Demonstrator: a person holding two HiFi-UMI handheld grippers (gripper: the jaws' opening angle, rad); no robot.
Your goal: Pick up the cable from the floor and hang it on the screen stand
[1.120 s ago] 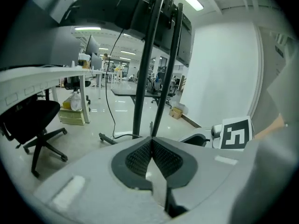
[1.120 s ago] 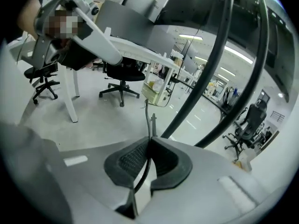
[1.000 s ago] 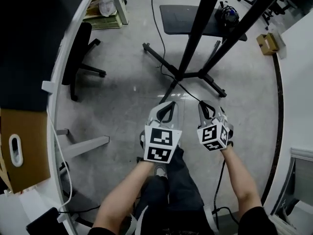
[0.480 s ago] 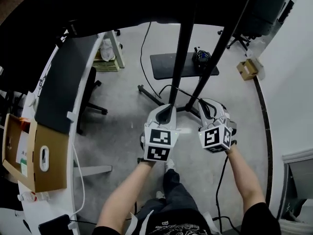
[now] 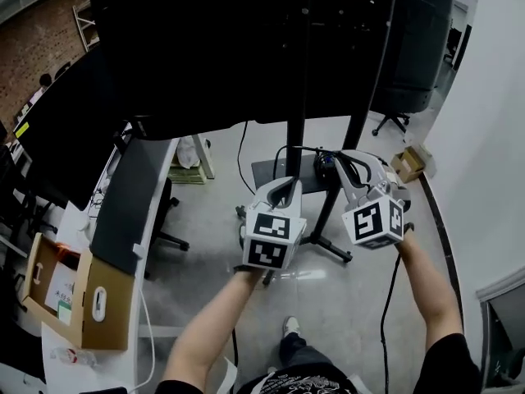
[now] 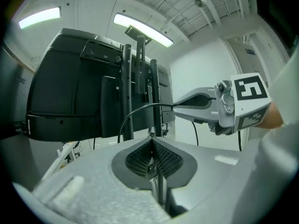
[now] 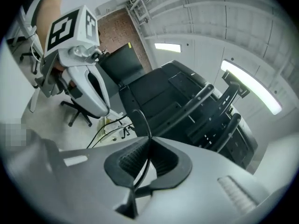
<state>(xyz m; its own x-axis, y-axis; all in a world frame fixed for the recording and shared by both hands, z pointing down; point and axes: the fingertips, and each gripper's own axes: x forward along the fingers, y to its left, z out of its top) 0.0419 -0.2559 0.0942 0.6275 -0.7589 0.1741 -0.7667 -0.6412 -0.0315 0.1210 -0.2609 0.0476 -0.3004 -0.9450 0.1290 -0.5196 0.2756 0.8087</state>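
Reaching forward and up with both arms, left forearm (image 5: 209, 327) and right forearm (image 5: 422, 281) bare. Holding the left gripper (image 5: 285, 185) low and central, jaws pressed flat together, tips pointing away. Carrying the right gripper (image 5: 340, 156) a touch higher and just beside it, marker cube toward the body, tips leaning in toward the left one. Pinching a thin black cable (image 7: 142, 171) between the right jaws, clamped tight on it.
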